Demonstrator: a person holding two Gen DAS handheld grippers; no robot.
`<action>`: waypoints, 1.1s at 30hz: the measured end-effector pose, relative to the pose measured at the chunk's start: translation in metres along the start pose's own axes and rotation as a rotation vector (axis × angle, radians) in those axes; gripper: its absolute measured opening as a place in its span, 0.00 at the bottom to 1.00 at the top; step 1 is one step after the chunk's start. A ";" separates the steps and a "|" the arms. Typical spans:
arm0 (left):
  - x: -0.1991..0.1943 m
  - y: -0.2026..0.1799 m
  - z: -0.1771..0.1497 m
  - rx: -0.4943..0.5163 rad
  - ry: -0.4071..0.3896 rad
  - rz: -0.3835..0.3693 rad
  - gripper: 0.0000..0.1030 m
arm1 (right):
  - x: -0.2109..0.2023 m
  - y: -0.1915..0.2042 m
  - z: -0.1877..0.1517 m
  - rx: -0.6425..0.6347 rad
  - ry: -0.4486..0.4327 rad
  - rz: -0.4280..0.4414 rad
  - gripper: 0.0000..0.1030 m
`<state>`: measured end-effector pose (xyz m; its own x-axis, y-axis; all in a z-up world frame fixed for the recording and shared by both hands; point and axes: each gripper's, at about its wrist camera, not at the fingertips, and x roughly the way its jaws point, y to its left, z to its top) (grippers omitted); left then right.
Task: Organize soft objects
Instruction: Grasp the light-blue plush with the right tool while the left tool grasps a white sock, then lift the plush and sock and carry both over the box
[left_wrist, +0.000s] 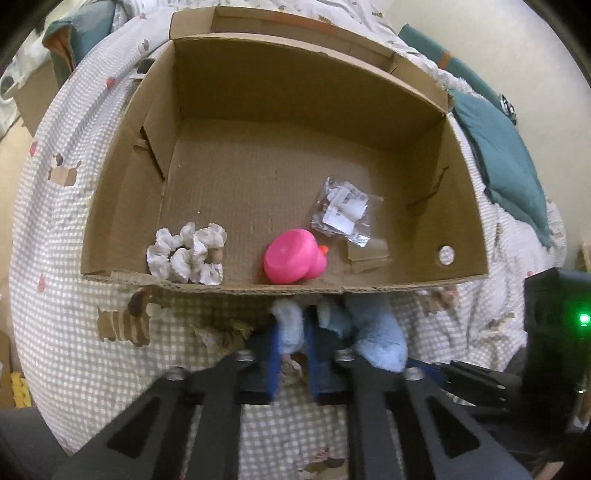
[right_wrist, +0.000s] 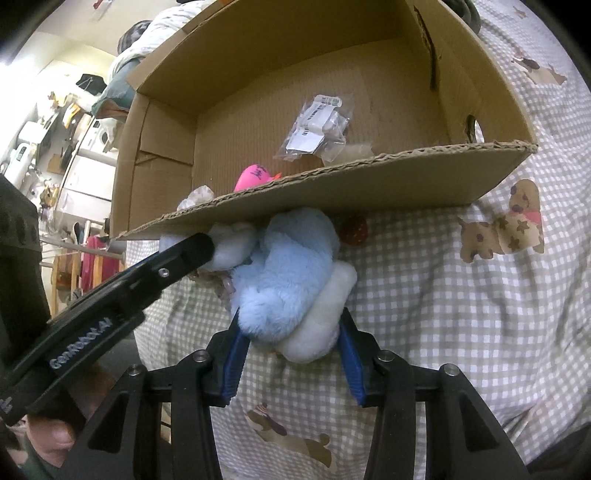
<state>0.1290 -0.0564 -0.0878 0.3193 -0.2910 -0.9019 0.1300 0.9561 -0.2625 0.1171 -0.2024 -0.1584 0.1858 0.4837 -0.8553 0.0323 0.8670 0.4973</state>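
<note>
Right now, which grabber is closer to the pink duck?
Left. The left gripper pinches the blue plush toy just outside the box wall by the pink duck; the right gripper grips farther back.

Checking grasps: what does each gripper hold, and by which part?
Both hold the light blue plush toy: left gripper pinches a pale limb, right gripper clamps its rounded white-and-blue end.

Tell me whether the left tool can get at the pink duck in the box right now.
Probably not yet: the left tool is shut on the blue plush toy, outside the cardboard box. The pink duck lies uncovered just past the near wall, so reaching over looks feasible once freed.
</note>
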 end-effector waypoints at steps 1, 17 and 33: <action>-0.003 0.001 -0.001 -0.005 -0.007 -0.010 0.07 | 0.000 0.000 0.000 -0.002 -0.001 0.000 0.47; -0.064 0.018 -0.024 -0.036 -0.106 0.003 0.07 | -0.037 0.008 -0.016 -0.073 -0.107 -0.044 0.35; -0.128 0.024 -0.042 -0.106 -0.280 0.002 0.07 | -0.107 0.026 -0.046 -0.142 -0.241 0.005 0.35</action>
<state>0.0516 0.0048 0.0071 0.5677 -0.2727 -0.7768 0.0353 0.9507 -0.3080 0.0525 -0.2257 -0.0611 0.4146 0.4598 -0.7853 -0.1036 0.8812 0.4613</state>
